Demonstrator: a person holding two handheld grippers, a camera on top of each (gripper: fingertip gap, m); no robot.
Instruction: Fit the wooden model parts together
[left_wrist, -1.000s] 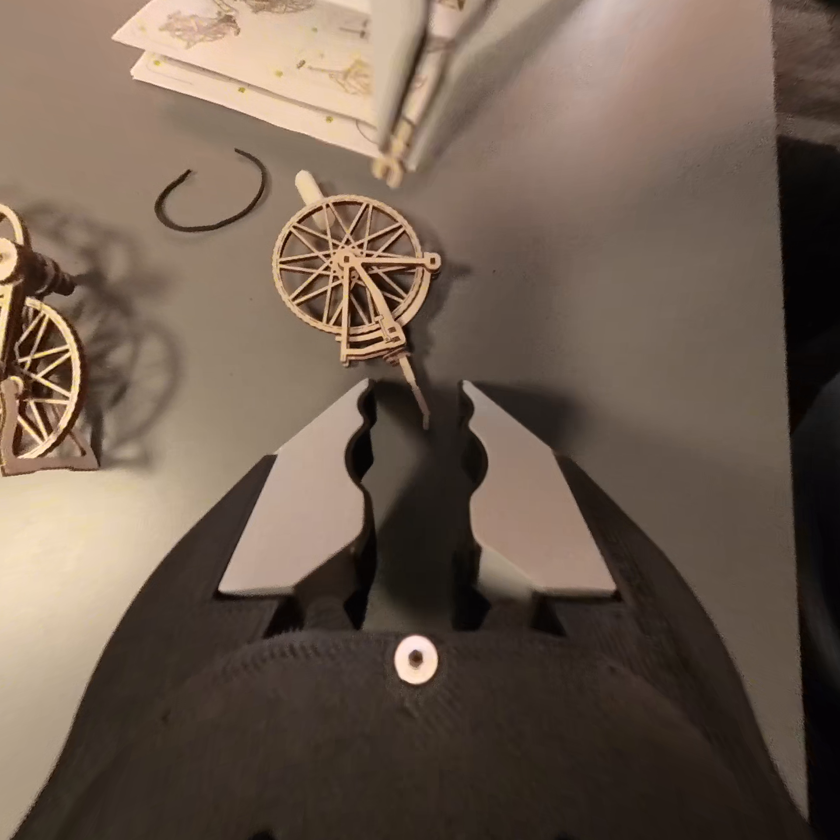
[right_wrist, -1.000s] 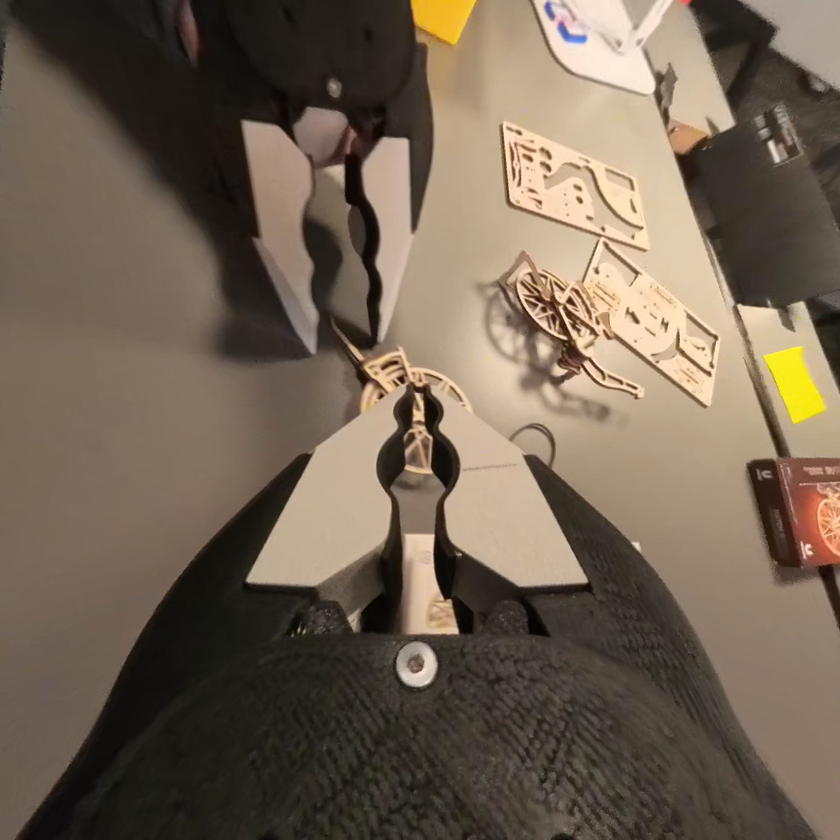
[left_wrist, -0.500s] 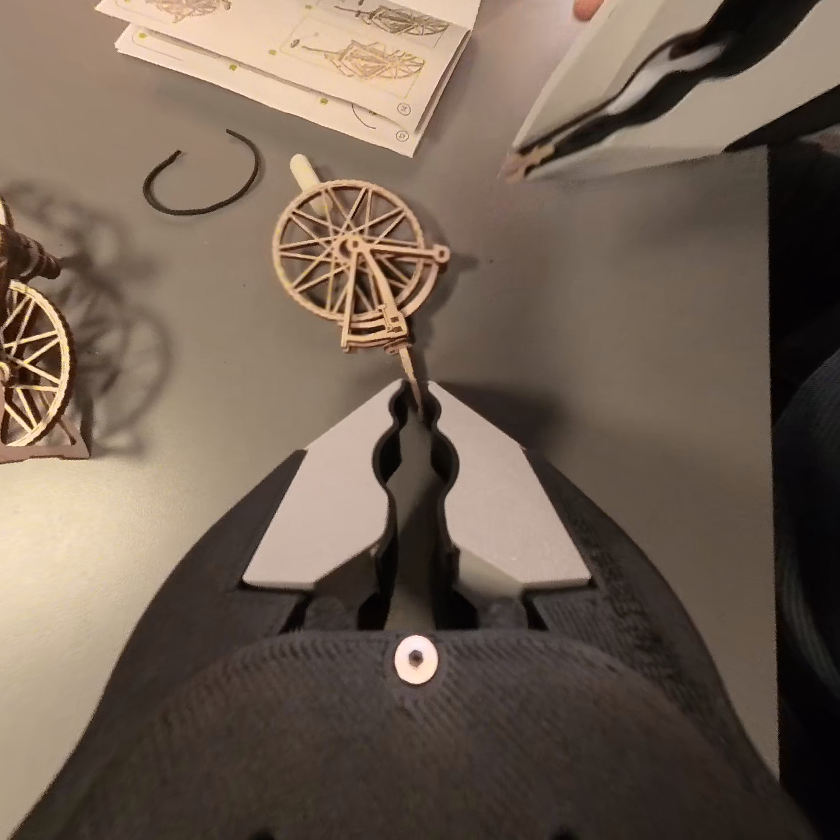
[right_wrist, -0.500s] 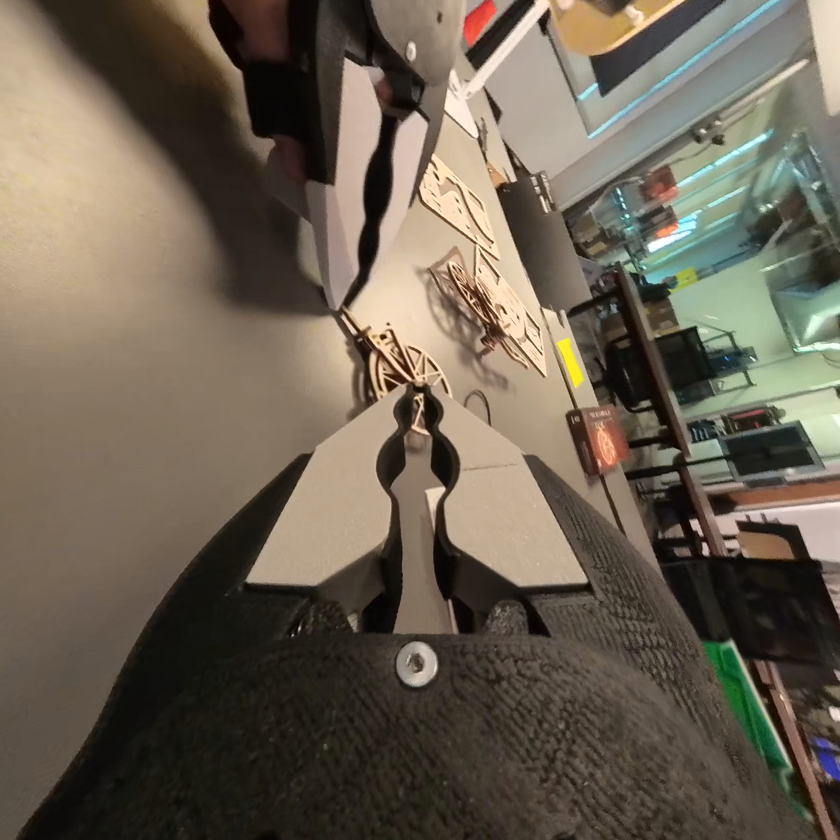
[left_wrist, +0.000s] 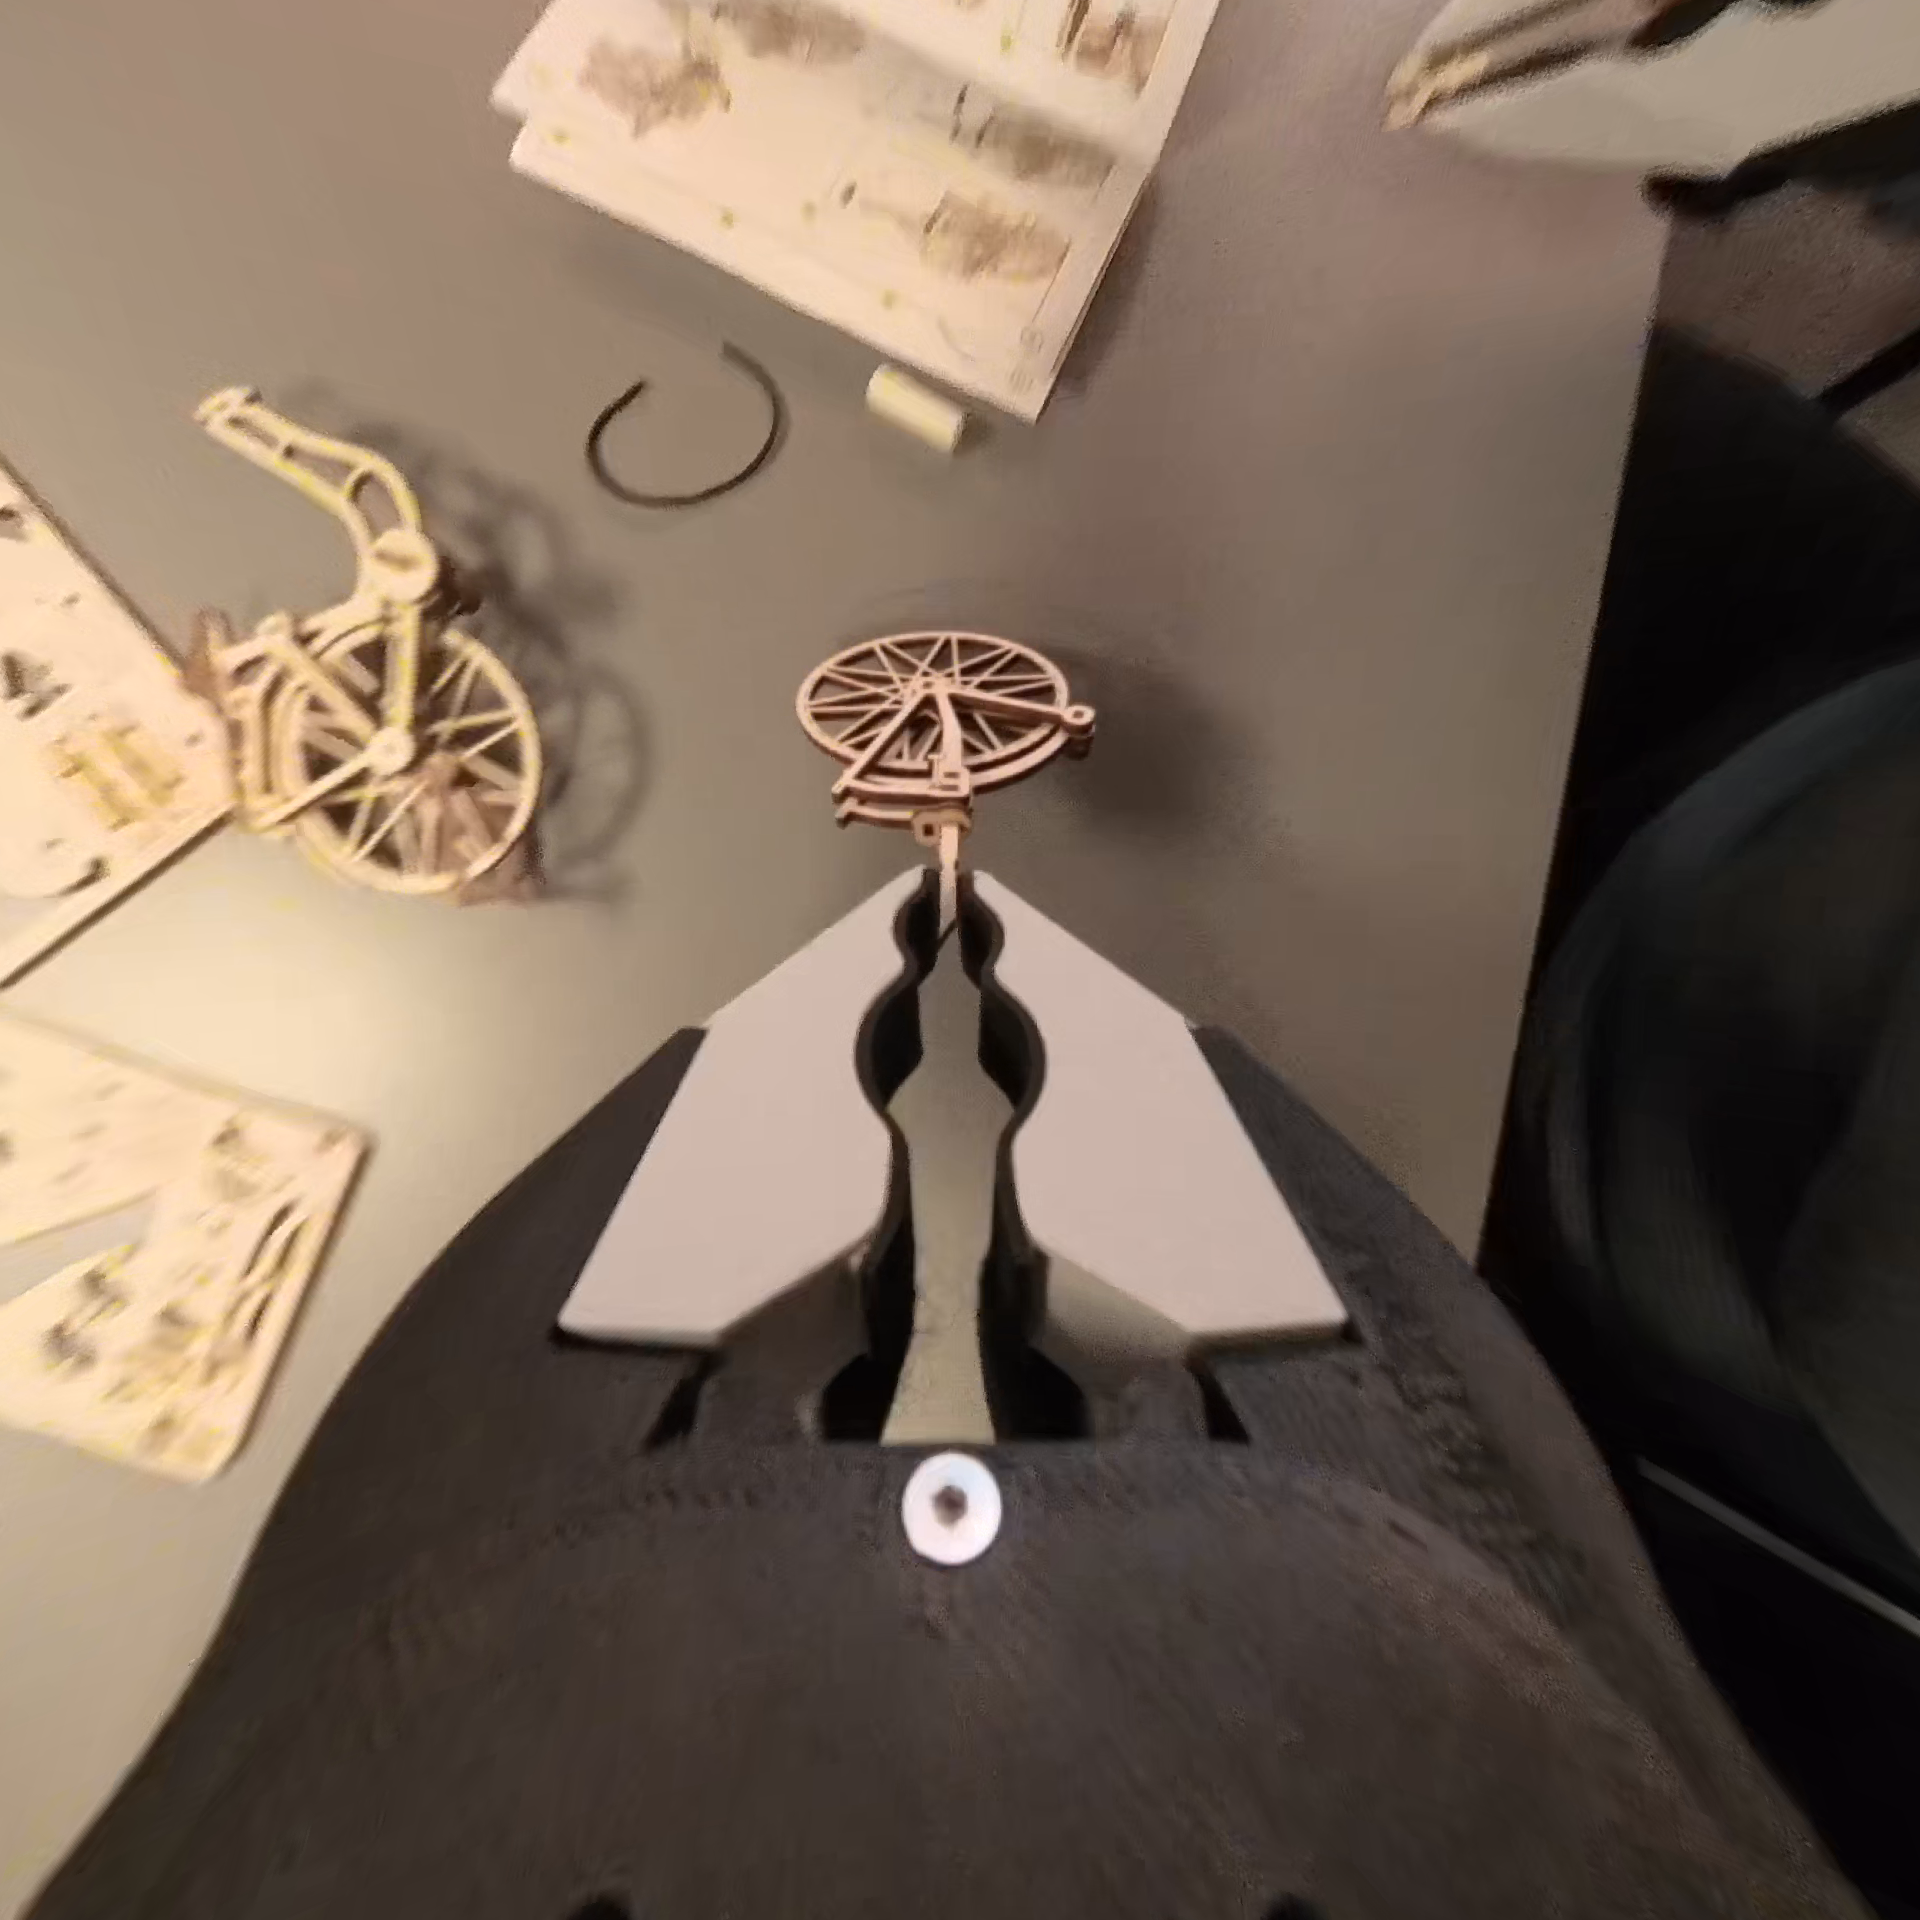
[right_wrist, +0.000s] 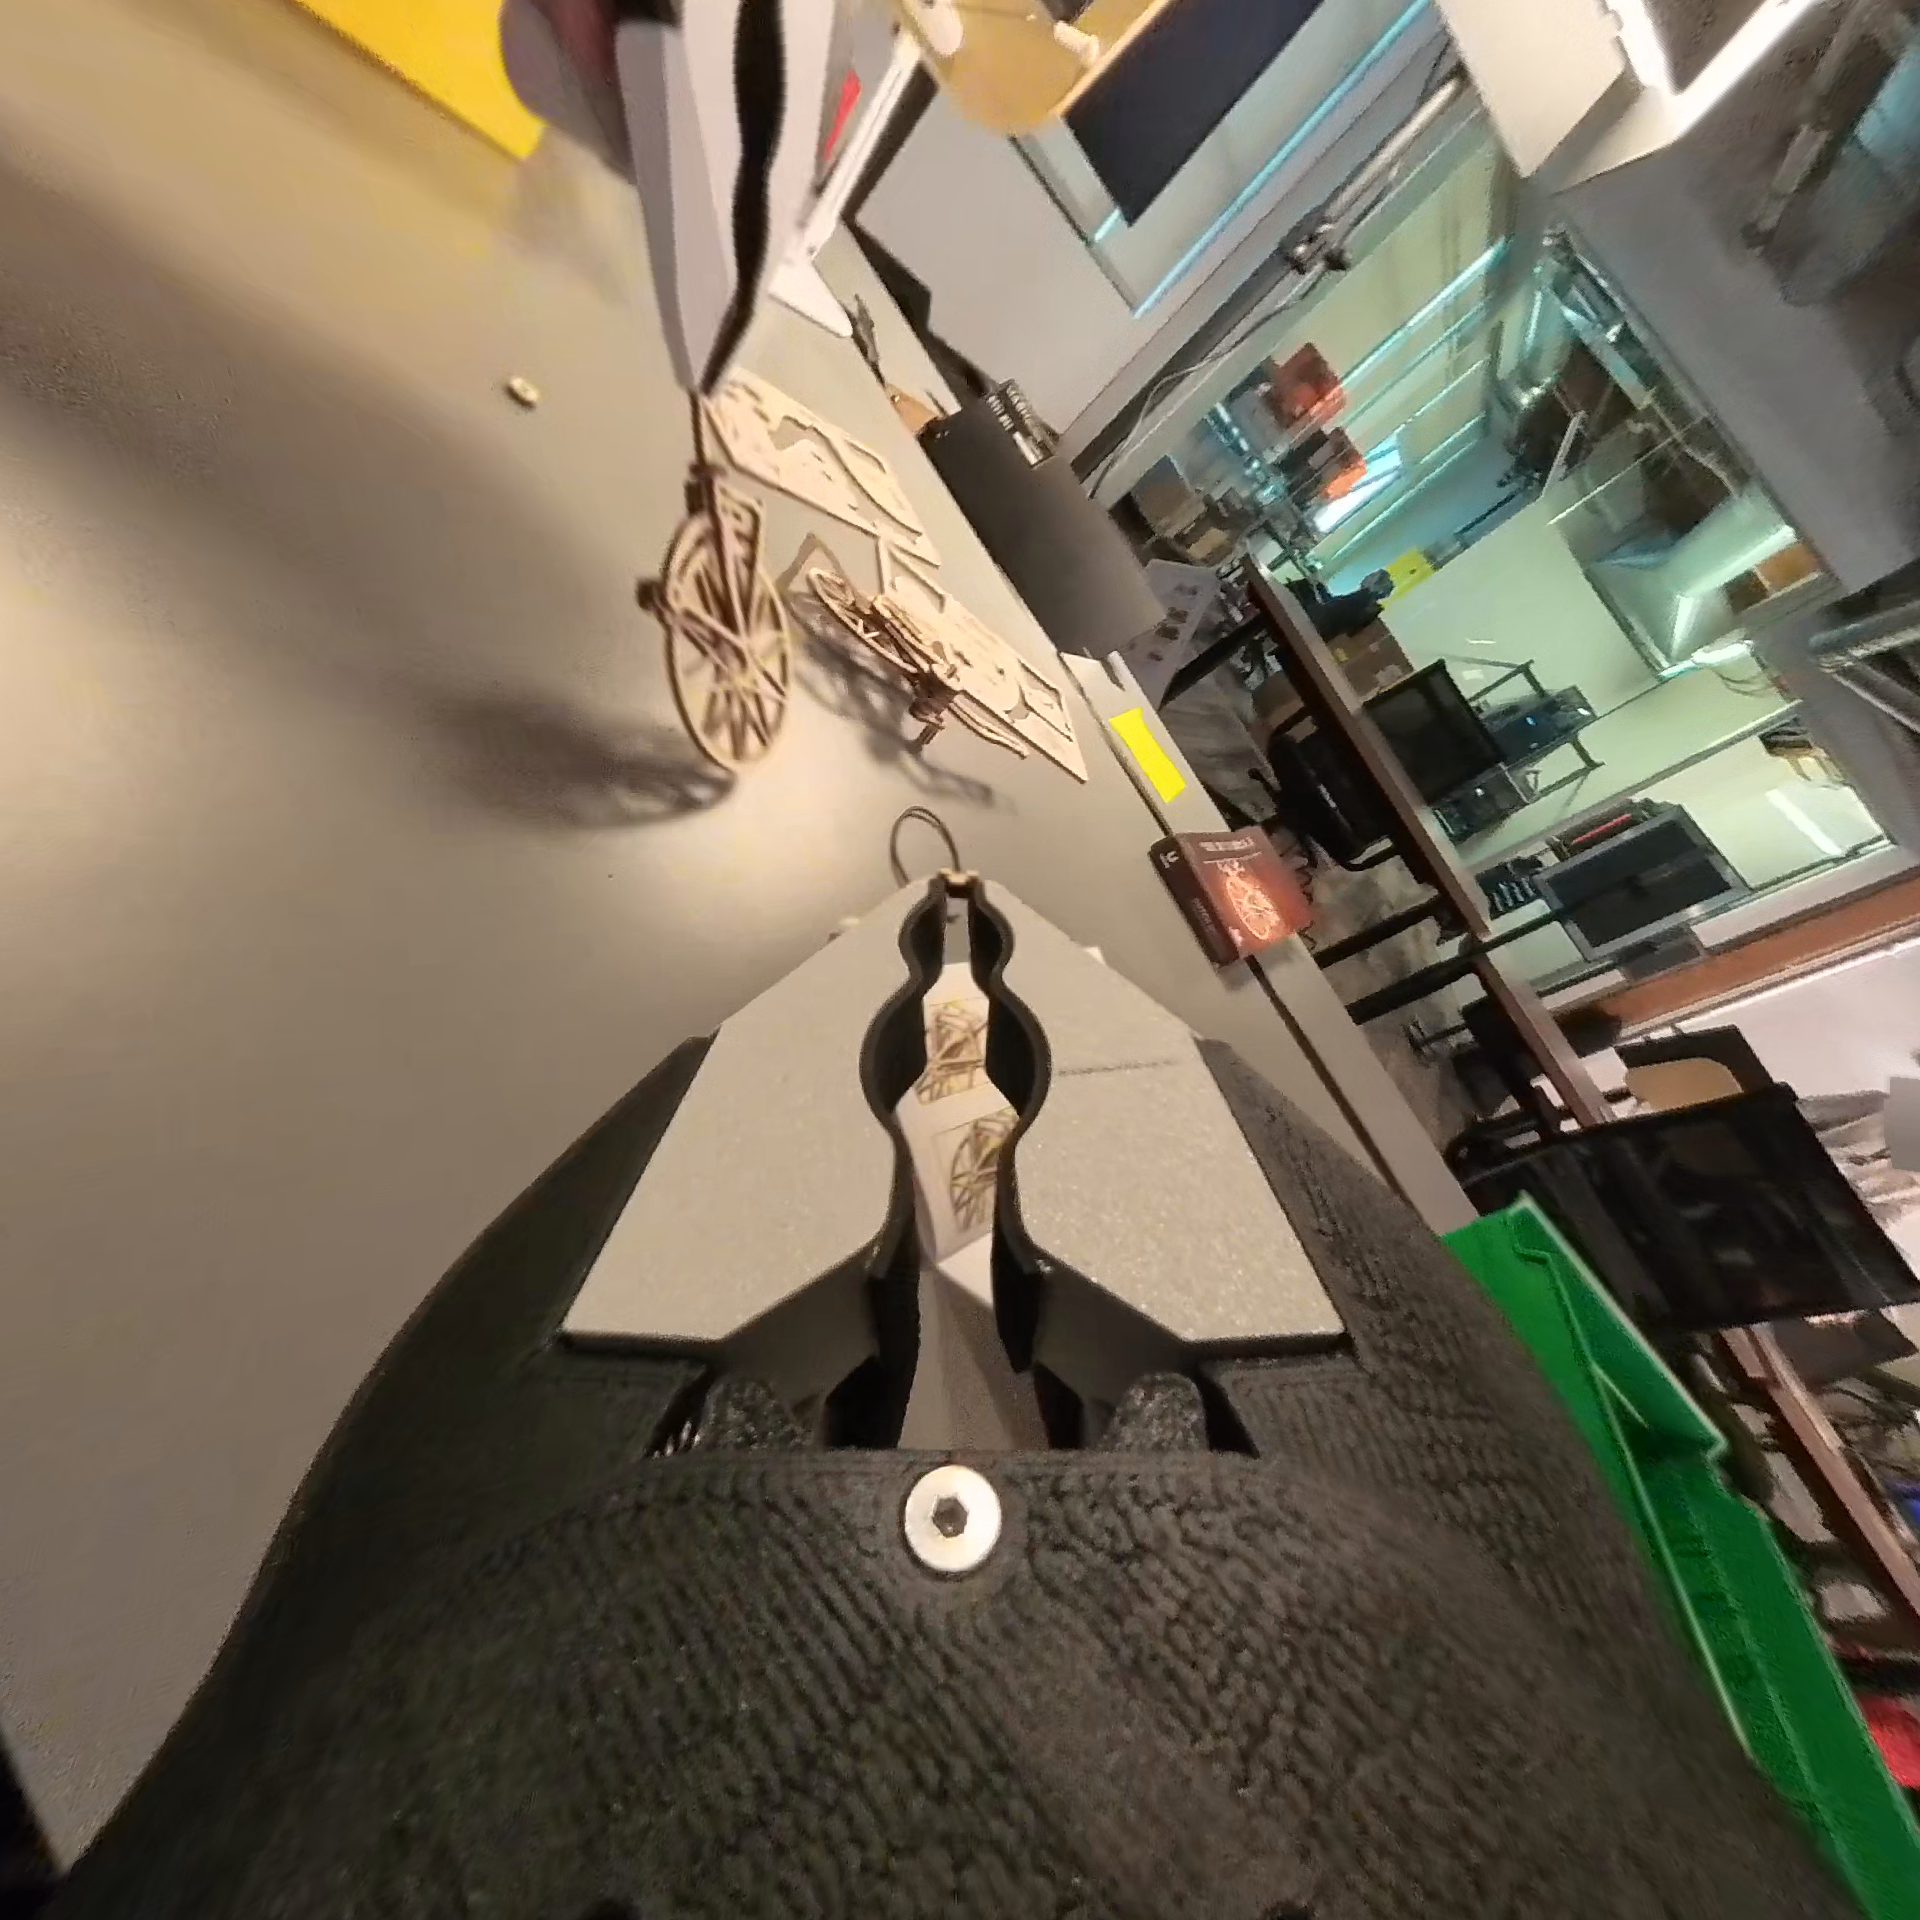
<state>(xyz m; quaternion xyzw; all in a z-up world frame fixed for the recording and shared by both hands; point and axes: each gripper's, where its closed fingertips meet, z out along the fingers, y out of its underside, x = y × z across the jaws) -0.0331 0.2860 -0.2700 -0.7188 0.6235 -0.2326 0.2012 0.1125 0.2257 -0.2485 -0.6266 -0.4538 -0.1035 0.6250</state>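
Observation:
My left gripper (left_wrist: 945, 883) is shut on the thin stem of a wooden spoked wheel with a fork (left_wrist: 940, 732) and holds it off the grey table (left_wrist: 1299, 623). In the right wrist view the left gripper (right_wrist: 707, 343) is at the top, and the wheel part (right_wrist: 722, 644) hangs below its tips. My right gripper (right_wrist: 956, 883) is shut on a small pale wooden piece (right_wrist: 956, 881) at its tips, apart from the wheel. It shows blurred at the top right of the left wrist view (left_wrist: 1662, 73). A partly built wooden bicycle (left_wrist: 384, 707) stands to the left.
An instruction booklet (left_wrist: 862, 156), a black cord loop (left_wrist: 681, 436) and a small cream cylinder (left_wrist: 914, 410) lie beyond the wheel. Cut-out wooden sheets (left_wrist: 156, 1226) lie at the left. A brown box (right_wrist: 1231, 894) and a yellow note (right_wrist: 1148, 753) sit at the table's edge. The gap from one gripper's tips to the other's is roughly 15 cm. About 15 cm separates my left fingertips from the partly built wooden bicycle (left_wrist: 384, 707).
My left gripper closed on the wheel part's stem and lifted it off the table. My right gripper, still shut, swung up and away from the wheel.

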